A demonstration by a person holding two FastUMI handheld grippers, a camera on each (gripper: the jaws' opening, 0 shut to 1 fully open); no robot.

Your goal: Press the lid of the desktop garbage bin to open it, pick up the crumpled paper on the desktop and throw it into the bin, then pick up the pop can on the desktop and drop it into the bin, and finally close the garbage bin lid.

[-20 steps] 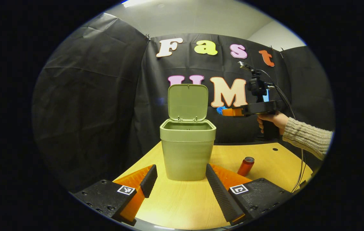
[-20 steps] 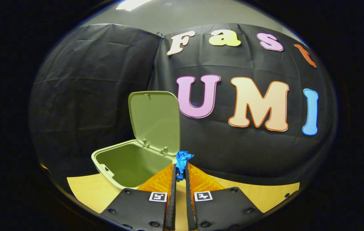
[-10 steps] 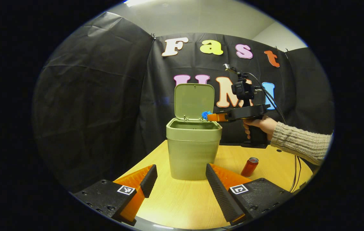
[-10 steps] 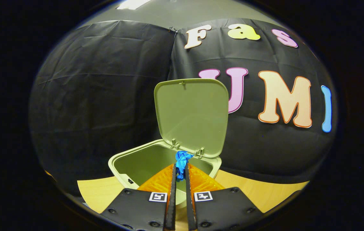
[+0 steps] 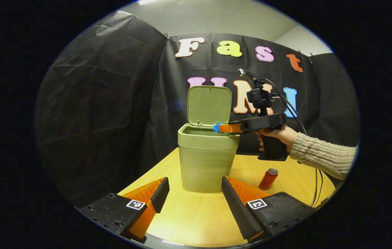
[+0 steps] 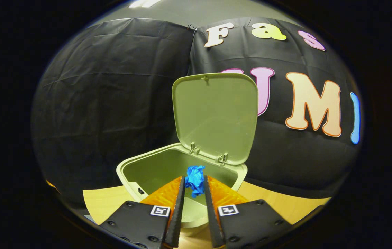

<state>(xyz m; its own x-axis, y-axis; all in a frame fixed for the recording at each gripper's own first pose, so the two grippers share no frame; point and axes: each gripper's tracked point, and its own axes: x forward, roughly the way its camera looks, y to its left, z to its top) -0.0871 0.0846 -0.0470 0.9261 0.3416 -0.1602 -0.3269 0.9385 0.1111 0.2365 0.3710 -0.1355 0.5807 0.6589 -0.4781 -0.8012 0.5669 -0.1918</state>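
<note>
Paper [image 6: 195, 179] pinched loosely between right hand-held gripper [image 6: 193, 185] fingers, over open bin [image 6: 154, 169], lid [image 6: 215, 116] upright. Risk: wad snags on a pad, or bounces off rim onto desk [image 5: 196, 214]. Left hand-held gripper [image 5: 196, 193] wide open, empty. Can [image 5: 267, 178] upright on desk beside bin.

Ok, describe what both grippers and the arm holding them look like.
Left gripper and right gripper: black bodies, ridged jaws, square black-and-white marker tags. The right has a black pistol handle, a small camera on top and trailing black cables. The sleeve is beige ribbed knit.
</note>
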